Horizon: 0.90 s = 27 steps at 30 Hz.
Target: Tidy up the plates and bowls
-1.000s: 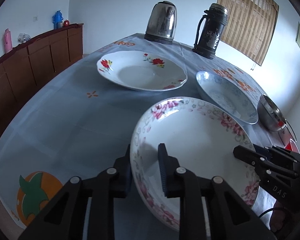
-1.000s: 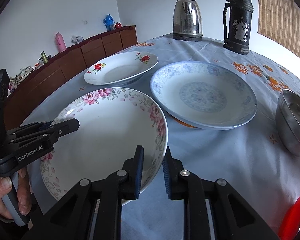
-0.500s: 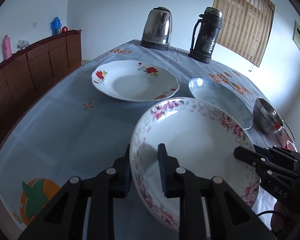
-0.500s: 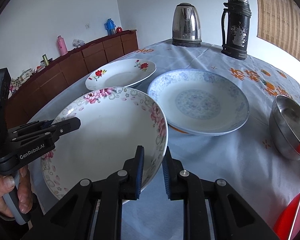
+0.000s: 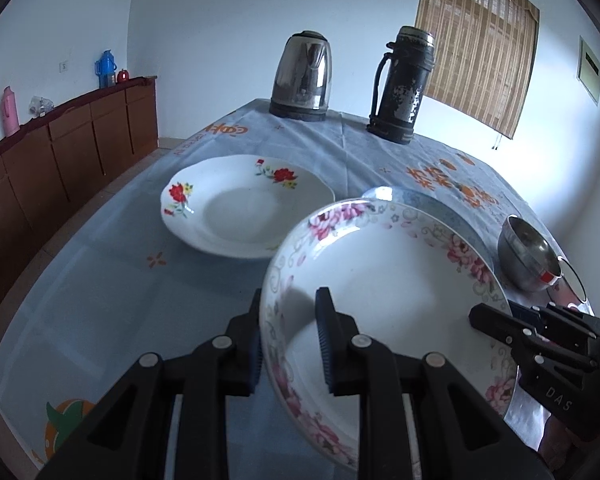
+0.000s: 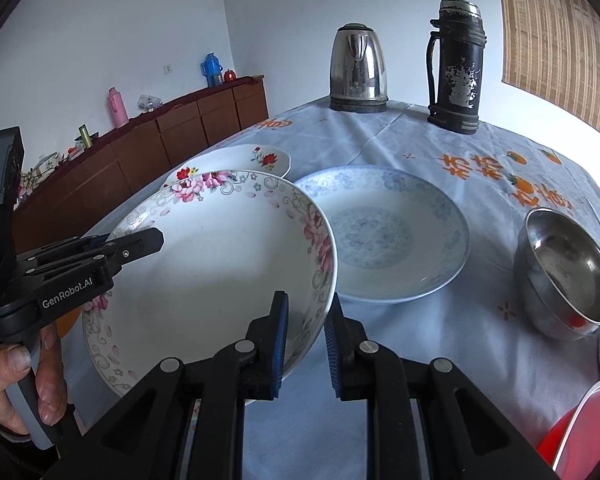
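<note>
Both grippers hold one pink-flowered plate [image 5: 384,292], lifted above the table. My left gripper [image 5: 288,312] is shut on its left rim. My right gripper [image 6: 306,316] is shut on its right rim; the plate [image 6: 220,256] fills the left of the right wrist view. A blue-patterned plate [image 6: 384,236] lies on the table just behind it, mostly hidden in the left wrist view [image 5: 432,204]. A white plate with red flowers [image 5: 244,204] lies further left; it also shows in the right wrist view [image 6: 256,158]. A steel bowl [image 6: 564,276] stands at the right.
A steel kettle [image 5: 302,76] and a black thermos [image 5: 400,84] stand at the table's far end. A wooden sideboard [image 5: 60,148] runs along the left wall. A red container [image 6: 580,428] sits at the near right corner.
Both grippers have lifted the pink-flowered plate higher and carried it forward, so it now overlaps the blue plate in view. The other dishes have not moved.
</note>
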Each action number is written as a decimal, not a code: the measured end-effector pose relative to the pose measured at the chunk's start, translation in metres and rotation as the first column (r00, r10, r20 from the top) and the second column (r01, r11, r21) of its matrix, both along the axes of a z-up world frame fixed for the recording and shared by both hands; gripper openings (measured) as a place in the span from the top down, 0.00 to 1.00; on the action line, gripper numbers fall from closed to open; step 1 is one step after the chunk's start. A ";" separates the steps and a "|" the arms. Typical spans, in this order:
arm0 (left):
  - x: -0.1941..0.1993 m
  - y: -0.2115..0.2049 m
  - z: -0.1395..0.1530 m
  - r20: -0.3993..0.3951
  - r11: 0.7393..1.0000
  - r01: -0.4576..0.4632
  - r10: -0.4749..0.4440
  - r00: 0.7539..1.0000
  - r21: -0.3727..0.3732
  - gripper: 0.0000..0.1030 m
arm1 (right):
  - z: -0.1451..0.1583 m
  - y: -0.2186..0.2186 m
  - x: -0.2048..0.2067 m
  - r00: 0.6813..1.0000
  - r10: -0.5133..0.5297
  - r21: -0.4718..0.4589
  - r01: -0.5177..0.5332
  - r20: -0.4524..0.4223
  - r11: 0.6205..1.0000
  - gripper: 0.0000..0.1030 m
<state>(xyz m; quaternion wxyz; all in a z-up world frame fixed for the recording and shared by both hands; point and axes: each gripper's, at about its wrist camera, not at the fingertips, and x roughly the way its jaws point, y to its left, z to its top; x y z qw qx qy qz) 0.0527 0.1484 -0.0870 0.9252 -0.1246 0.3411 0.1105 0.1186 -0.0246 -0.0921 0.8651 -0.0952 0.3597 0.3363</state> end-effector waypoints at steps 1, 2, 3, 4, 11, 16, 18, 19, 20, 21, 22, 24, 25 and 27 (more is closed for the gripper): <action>0.001 -0.001 0.001 0.002 1.000 0.002 -0.002 1.000 0.002 0.80 | 0.001 -0.001 0.001 1.000 -0.004 0.004 0.004 0.002 1.000 0.81; 0.003 -0.002 0.001 0.005 1.000 0.004 -0.004 1.000 0.001 0.80 | 0.001 -0.002 0.002 1.000 -0.008 0.007 0.008 0.005 1.000 0.81; 0.003 -0.003 0.002 0.007 1.000 0.006 -0.006 1.000 0.002 0.80 | 0.002 -0.004 0.003 1.000 -0.012 0.010 0.012 0.010 1.000 0.81; 0.004 -0.004 0.003 0.009 1.000 0.007 -0.007 1.000 0.003 0.80 | 0.003 -0.005 0.003 1.000 -0.017 0.010 0.016 0.017 1.000 0.81; 0.006 -0.009 0.007 0.035 1.000 0.014 -0.014 0.999 0.003 0.80 | 0.008 -0.010 0.003 0.998 -0.035 0.023 0.033 0.056 0.999 0.81; 0.008 -0.009 0.012 0.050 1.000 0.010 -0.011 0.999 0.013 0.80 | 0.010 -0.011 0.004 0.996 -0.042 0.036 0.039 0.076 0.999 0.81; 0.010 -0.010 0.014 0.055 1.000 0.009 -0.010 0.998 0.016 0.80 | 0.011 -0.012 0.005 0.996 -0.044 0.037 0.041 0.081 0.998 0.81; 0.012 -0.010 0.015 0.058 1.000 0.009 -0.011 0.998 0.020 0.80 | 0.012 -0.012 0.006 0.996 -0.045 0.040 0.042 0.083 0.998 0.81; 0.013 -0.010 0.016 0.061 1.000 0.009 -0.011 0.998 0.023 0.80 | 0.012 -0.012 0.007 0.995 -0.047 0.042 0.044 0.086 0.998 0.81; 0.014 -0.011 0.018 0.064 1.000 0.010 -0.011 0.998 0.027 0.80 | 0.013 -0.012 0.007 0.995 -0.048 0.044 0.044 0.089 0.998 0.81; 0.015 -0.011 0.019 0.068 0.999 0.011 -0.013 0.998 0.030 0.80 | 0.014 -0.012 0.008 0.994 -0.049 0.046 0.045 0.093 0.998 0.81; 0.018 -0.011 0.022 0.079 0.999 0.011 -0.014 0.997 0.037 0.80 | 0.016 -0.013 0.010 0.994 -0.052 0.052 0.047 0.101 0.998 0.81; 0.019 -0.011 0.025 0.086 0.999 0.011 -0.014 0.996 0.041 0.80 | 0.018 -0.013 0.012 0.993 -0.054 0.056 0.048 0.105 0.997 0.81; 0.022 -0.012 0.029 0.097 0.999 0.008 -0.013 0.995 0.049 0.80 | 0.020 -0.013 0.013 0.992 -0.059 0.065 0.052 0.115 0.997 0.81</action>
